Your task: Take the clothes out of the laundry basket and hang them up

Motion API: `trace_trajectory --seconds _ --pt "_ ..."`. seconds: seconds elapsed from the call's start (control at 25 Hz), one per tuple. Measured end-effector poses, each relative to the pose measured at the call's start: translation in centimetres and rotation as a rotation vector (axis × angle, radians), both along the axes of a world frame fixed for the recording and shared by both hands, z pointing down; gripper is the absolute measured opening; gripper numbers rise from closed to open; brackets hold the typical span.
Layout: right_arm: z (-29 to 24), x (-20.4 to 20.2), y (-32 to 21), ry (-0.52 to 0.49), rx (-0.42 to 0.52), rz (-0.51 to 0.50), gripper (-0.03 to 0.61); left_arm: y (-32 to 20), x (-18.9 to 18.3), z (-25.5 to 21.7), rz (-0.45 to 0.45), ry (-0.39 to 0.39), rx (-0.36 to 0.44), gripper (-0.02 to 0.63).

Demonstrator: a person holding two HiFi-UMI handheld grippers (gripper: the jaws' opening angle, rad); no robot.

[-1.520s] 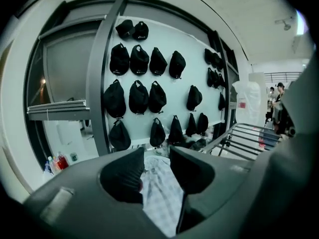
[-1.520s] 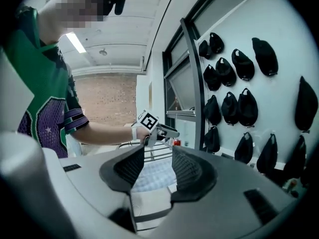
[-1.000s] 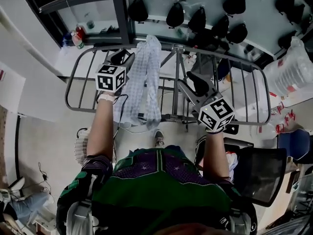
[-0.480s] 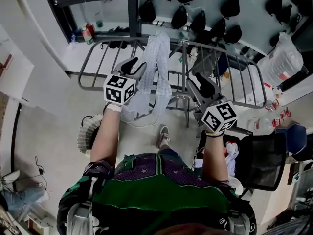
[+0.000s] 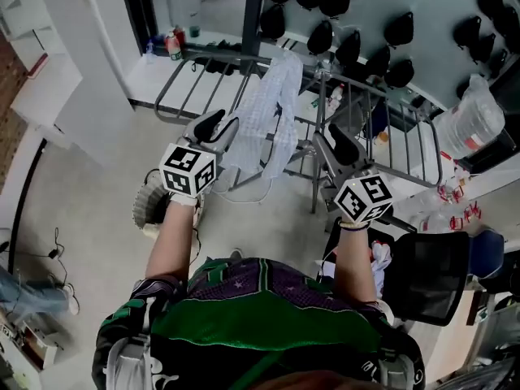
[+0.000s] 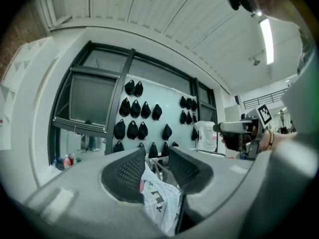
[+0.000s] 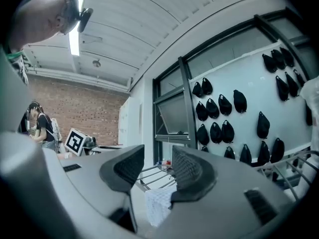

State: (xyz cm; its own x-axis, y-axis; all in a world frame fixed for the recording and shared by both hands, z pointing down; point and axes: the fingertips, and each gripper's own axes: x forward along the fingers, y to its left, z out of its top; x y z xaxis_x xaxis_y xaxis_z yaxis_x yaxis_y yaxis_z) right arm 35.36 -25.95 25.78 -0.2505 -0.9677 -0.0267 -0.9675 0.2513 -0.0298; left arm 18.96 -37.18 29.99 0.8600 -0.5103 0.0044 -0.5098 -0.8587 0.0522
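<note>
A pale checked garment [image 5: 272,108] hangs draped over the metal drying rack [image 5: 382,96]. My left gripper [image 5: 218,125] is just left of its lower edge, apart from the cloth. Its jaws have just been closing a little, and they stand open with nothing between them. The right gripper [image 5: 331,143] is to the garment's right, over the rack's frame, also open and empty. In the left gripper view the left gripper [image 6: 155,158] looks past the garment [image 6: 160,200] toward the right gripper [image 6: 244,131]. In the right gripper view the right gripper [image 7: 157,161] has the garment [image 7: 158,203] beyond it. A white laundry basket [image 5: 148,211] sits half hidden under my left arm.
Several black caps [image 5: 349,47] hang on the wall behind the rack. A dark chair [image 5: 431,279] stands at my right, and a clear plastic bag [image 5: 479,120] lies beyond it. Bottles [image 5: 172,43] sit on the sill at the back left. Another person [image 7: 42,126] stands far off.
Both grippers have drawn back from the rack toward me. The left one has come away from the garment, which stays draped on the rack. The basket now shows further left.
</note>
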Motion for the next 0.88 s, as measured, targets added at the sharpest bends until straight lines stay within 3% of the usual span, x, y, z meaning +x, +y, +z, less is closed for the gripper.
trace_trajectory --seconds 0.2,0.56,0.72,0.88 --pt "-2.4 -0.4 3.9 -0.032 0.041 -0.003 0.163 4.9 -1.5 -2.7 -0.049 -0.006 0.046 0.158" --pt "-1.8 0.6 14.2 -0.048 0.069 -0.024 0.163 17.4 -5.2 -4.2 -0.199 0.019 0.11 0.156" --pt "-0.3 -0.8 18.1 -0.056 0.078 -0.087 0.163 23.4 -8.6 -3.7 -0.315 0.03 0.123 0.156" --pt "1.0 -5.0 20.0 -0.078 0.065 -0.178 0.163 28.7 -14.4 -3.5 -0.446 -0.002 0.125 0.156"
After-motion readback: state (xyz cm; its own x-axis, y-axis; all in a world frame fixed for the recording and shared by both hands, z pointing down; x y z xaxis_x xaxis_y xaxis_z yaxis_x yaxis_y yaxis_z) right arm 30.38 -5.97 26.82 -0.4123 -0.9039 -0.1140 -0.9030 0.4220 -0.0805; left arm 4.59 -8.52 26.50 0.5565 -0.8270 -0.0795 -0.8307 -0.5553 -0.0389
